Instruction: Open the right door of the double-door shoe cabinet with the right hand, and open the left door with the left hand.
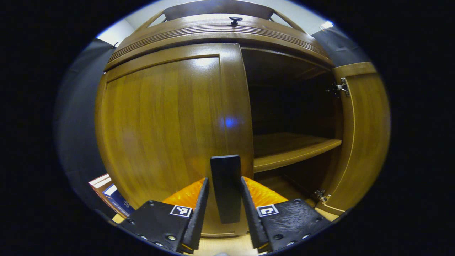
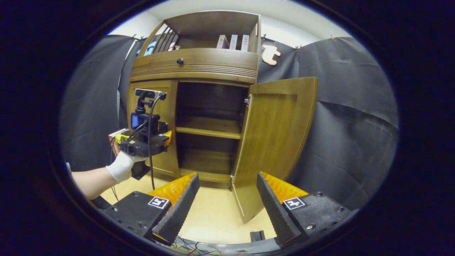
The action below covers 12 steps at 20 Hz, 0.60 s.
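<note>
The wooden shoe cabinet's left door (image 1: 160, 124) is closed flat. Its dark upright handle (image 1: 225, 199) stands between my left gripper's (image 1: 225, 179) fingers, whose tips rest against both its sides. From the right gripper view, a gloved hand (image 2: 121, 167) holds the left gripper (image 2: 166, 137) up against the left door (image 2: 163, 117). The right door (image 2: 277, 135) is swung wide open, its hinges (image 1: 341, 87) exposed. Back from the cabinet, my right gripper (image 2: 227, 181) is open above the floor with nothing between its fingers.
Inside the open half are a wooden shelf (image 2: 208, 131) and a dark bottom compartment. A drawer with a black knob (image 2: 180, 61) sits above the doors, books (image 2: 233, 42) on top. Boxes (image 1: 110, 195) lean left of the cabinet. Cables (image 2: 199, 245) lie on the pale floor (image 2: 217, 213).
</note>
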Tool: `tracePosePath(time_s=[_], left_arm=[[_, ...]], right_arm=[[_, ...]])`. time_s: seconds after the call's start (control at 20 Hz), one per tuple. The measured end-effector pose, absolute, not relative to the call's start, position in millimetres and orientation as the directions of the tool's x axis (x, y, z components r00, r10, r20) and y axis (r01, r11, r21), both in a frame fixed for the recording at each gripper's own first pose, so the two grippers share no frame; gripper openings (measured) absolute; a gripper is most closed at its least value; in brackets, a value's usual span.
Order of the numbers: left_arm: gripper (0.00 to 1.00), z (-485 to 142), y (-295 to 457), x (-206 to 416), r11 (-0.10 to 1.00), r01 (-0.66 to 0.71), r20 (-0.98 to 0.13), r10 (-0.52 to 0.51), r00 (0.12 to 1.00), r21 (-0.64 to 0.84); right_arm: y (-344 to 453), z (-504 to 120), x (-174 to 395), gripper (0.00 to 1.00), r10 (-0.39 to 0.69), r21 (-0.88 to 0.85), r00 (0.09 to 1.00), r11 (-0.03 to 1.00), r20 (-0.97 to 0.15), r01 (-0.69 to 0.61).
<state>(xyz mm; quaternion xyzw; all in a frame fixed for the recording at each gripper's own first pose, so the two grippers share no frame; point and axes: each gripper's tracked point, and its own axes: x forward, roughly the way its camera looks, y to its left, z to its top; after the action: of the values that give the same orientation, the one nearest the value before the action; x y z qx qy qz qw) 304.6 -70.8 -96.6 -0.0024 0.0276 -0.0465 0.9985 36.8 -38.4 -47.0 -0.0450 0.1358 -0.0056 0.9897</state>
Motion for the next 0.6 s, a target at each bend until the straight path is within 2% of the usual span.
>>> tracePosePath(time_s=[0.1,0.15,0.25,0.35,0.4,0.6], left_arm=[[0.34,-95.9,-69.9,304.4,0.996,0.094,-0.043,-0.093,0.995,0.010],[0.43,-96.3,-70.4,304.4,0.995,0.100,-0.041,-0.100,0.994,-0.003],[0.22,-97.0,-71.6,304.7,0.992,0.119,-0.030,-0.121,0.992,-0.050],[0.34,-97.0,-70.3,305.8,0.989,0.133,-0.032,-0.135,0.990,-0.065],[0.25,-96.8,-69.7,303.9,0.989,0.134,-0.035,-0.137,0.990,-0.066],[0.20,-97.1,-70.6,291.4,0.984,0.149,-0.051,-0.154,0.987,-0.093]], right_arm=[[-37.2,-47.0,37.6,1.00,-0.020,-0.096,0.962,0.995,-0.272,-0.006],[-37.1,-46.0,38.0,1.00,-0.020,-0.097,0.962,0.995,-0.271,-0.007],[-36.2,-44.4,38.0,1.00,-0.022,-0.098,0.963,0.995,-0.269,-0.005],[-33.2,-43.0,36.2,1.00,-0.016,-0.096,0.963,0.995,-0.267,-0.010],[-31.3,-43.0,35.0,1.00,-0.013,-0.096,0.964,0.995,-0.266,-0.013],[-27.5,-43.0,28.6,1.00,-0.006,-0.100,0.964,0.995,-0.265,-0.021]])
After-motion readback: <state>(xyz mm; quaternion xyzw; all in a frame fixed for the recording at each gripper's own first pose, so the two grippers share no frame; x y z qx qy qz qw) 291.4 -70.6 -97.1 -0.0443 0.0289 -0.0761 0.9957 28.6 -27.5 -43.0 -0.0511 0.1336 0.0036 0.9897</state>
